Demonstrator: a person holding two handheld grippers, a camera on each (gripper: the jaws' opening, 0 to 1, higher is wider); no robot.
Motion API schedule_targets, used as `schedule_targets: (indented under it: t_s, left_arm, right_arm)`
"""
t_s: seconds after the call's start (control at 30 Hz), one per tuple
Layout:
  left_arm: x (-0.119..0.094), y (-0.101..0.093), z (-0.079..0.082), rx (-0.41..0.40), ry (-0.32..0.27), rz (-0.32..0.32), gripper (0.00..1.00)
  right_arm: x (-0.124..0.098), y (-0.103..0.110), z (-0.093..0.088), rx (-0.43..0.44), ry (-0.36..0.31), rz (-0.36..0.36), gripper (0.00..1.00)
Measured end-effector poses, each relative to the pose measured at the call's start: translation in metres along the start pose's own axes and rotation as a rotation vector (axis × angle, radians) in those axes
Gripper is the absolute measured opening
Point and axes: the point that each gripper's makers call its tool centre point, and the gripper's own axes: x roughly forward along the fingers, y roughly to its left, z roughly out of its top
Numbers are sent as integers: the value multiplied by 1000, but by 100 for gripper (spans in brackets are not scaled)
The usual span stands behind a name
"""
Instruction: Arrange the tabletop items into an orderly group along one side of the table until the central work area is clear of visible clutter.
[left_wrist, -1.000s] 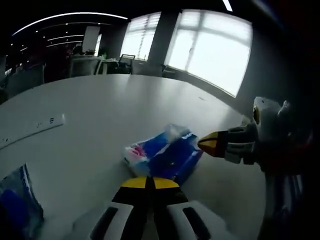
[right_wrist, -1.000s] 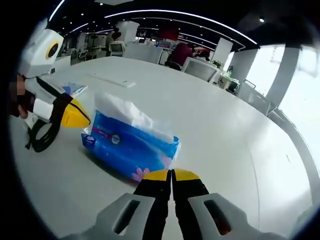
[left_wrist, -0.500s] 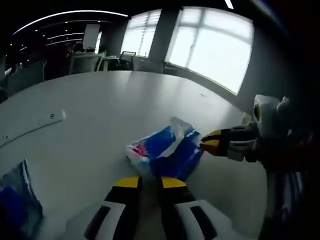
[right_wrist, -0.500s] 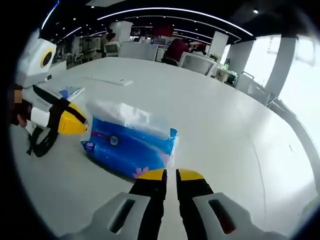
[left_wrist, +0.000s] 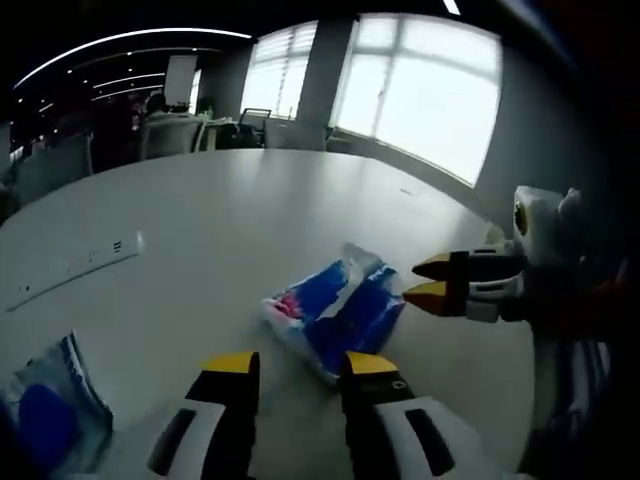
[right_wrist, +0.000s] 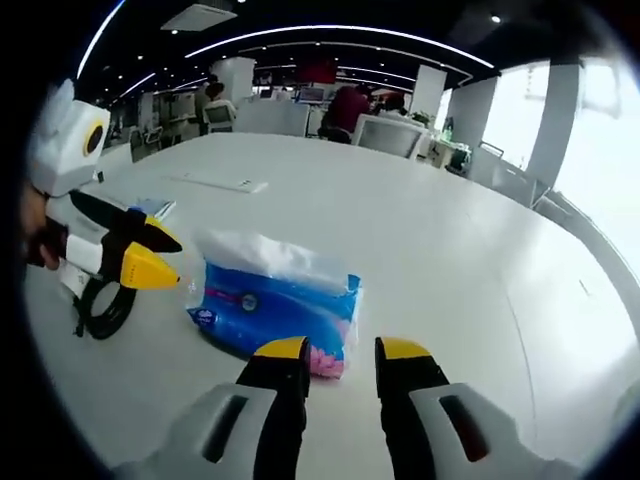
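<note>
A blue tissue pack (left_wrist: 335, 310) with white tissue sticking out of its top lies on the white table (left_wrist: 220, 220). In the left gripper view my left gripper (left_wrist: 300, 365) stands open just short of the pack's near end. My right gripper (left_wrist: 432, 282) comes in from the right, jaws apart, close to the pack's far corner. In the right gripper view the same tissue pack (right_wrist: 275, 305) lies just beyond my open right gripper (right_wrist: 343, 350). The left gripper (right_wrist: 155, 257) sits at its left end, also open. Nothing is held.
A second blue pack (left_wrist: 50, 420) lies at the lower left, seen again as a blue pack (right_wrist: 155, 208) behind the left gripper. A white power strip (left_wrist: 75, 265) lies farther off. A black cable loop (right_wrist: 105, 310) hangs under the left gripper. Desks and a seated person (right_wrist: 350, 105) stand beyond the table.
Both grippers went from shut to open over the last second. Both have drawn back a little from the tissue pack, which stays in place.
</note>
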Motion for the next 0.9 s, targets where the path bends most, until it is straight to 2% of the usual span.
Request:
schedule_targets:
  t_s: [0.23,0.3,0.4,0.53,0.63,0.73,0.9]
  left_arm:
    - [-23,16,4,22,0,28,45]
    - [-31,22,8,42,-9,42,48]
    - [-45,32,14,22,-31,39,54]
    - [-64,48,15,27,-36,61,60]
    - [-77,59,13,10,-36,77,65]
    - [-91,75,5,-18,-10,103,70]
    - [-118,96,-4,-50,-16,140,72]
  right_arm:
    - [-10,16,18,15,-36,35,34]
    - [-12,23,21,-6,-39,50,37]
    - [-16,35,29,-13,-47,73,41]
    - [-10,40,35,-13,-67,99,47]
    - [-10,53,41,-24,-67,132,52]
    - [-12,66,46,-48,-68,152,56]
    - [-15,86,59,-44,-77,190,64]
